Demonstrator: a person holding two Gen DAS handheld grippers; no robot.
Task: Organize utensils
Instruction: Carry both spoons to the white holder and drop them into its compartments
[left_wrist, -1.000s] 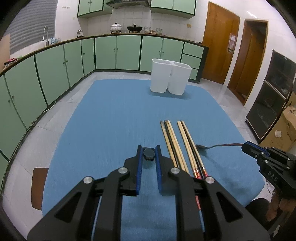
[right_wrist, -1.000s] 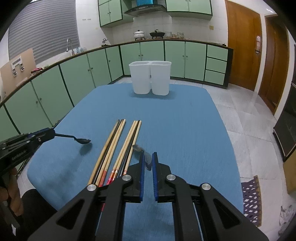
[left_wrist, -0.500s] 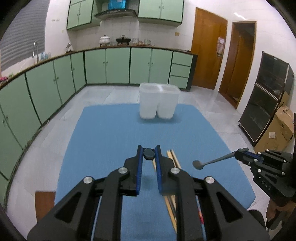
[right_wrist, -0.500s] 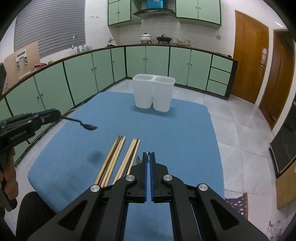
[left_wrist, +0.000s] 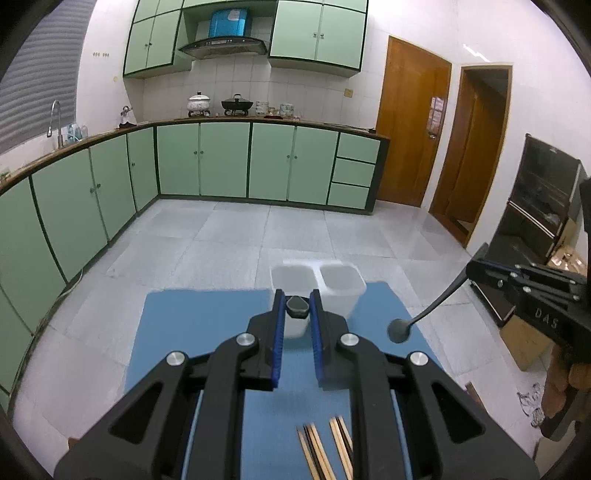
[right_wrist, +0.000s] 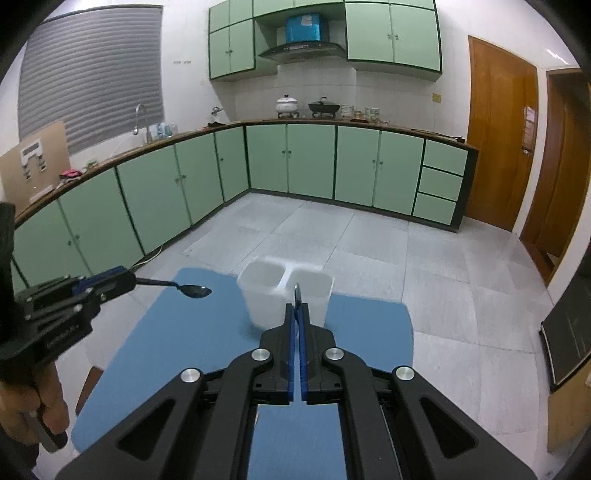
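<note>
Both grippers have risen toward the white bins (left_wrist: 334, 284); left gripper (left_wrist: 296, 308) jaws clamp one spoon (right_wrist: 194, 291), right gripper (right_wrist: 296, 317) jaws another (left_wrist: 400, 329).

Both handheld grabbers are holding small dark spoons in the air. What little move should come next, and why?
Probably ease the right gripper forward and down to lower its dark metal spoon into the white two-compartment plastic bin: its jaws are shut on the spoon, which points at the bin ahead.
</note>
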